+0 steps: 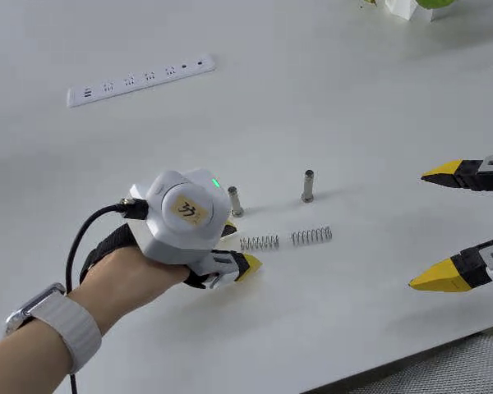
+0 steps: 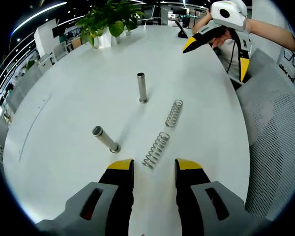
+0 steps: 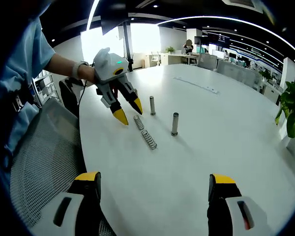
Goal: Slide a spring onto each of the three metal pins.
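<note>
Two metal pins stand upright on the white table, one (image 1: 235, 201) close to my left gripper and one (image 1: 308, 185) further right. Two springs lie flat in front of them, the nearer spring (image 1: 259, 242) and the farther spring (image 1: 311, 235). My left gripper (image 1: 240, 246) is open and low over the table. In the left gripper view the nearer spring (image 2: 156, 149) has its near end just between the yellow tips of my left gripper (image 2: 154, 166). My right gripper (image 1: 421, 230) hovers wide open at the right, well clear of the springs and holding nothing.
A white power strip (image 1: 140, 80) lies at the far left of the table. A potted plant (image 2: 108, 24) stands at the far end. A mesh chair (image 1: 452, 369) sits beyond the table's near edge at the lower right.
</note>
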{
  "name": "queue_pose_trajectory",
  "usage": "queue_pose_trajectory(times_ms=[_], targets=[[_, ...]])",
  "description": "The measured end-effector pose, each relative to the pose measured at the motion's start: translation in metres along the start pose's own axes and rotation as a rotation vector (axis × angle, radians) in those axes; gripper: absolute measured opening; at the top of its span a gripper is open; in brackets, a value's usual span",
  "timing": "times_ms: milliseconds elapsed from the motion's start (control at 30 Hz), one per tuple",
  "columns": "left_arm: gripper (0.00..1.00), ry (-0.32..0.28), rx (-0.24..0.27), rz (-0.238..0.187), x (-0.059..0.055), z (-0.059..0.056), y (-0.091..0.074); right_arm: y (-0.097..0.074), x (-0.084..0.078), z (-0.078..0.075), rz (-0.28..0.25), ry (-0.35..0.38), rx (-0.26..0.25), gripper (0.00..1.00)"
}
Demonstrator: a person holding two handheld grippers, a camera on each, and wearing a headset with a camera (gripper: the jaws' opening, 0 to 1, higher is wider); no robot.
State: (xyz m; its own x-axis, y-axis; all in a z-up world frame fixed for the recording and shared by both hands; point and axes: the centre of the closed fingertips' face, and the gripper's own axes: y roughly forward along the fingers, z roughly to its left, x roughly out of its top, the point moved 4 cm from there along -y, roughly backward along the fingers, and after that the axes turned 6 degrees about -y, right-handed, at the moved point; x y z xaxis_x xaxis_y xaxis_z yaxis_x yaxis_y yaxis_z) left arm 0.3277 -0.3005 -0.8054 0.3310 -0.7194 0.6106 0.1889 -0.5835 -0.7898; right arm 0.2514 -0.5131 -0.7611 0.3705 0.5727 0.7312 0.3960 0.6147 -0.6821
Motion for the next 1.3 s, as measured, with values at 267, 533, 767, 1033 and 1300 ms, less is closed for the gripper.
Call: queue_pose_trajectory(times_ms=[267,533,767,1033,1300], targets=[[0.24,0.005,-0.012,0.031,-0.003,0.002,0.003,-0.003,-0.003,0.001,-0.007,0.021,-0.009,0.89],[0.16,0.027,-0.024,0.047,0.000,0.007,0.005,0.001,-0.001,0.001,-0.018,0.033,-0.010,0.88],[0.10,0.047,-0.038,0.071,-0.001,0.007,0.006,0.004,0.003,0.001,-0.023,0.036,-0.005,0.88],[0.08,0.080,-0.033,0.082,-0.002,0.008,0.006,0.005,0.004,0.001,-0.022,0.037,-0.005,0.87],[0.08,0.104,-0.021,0.075,-0.003,0.007,0.005,0.009,0.007,0.004,-0.028,0.039,0.000,0.87]])
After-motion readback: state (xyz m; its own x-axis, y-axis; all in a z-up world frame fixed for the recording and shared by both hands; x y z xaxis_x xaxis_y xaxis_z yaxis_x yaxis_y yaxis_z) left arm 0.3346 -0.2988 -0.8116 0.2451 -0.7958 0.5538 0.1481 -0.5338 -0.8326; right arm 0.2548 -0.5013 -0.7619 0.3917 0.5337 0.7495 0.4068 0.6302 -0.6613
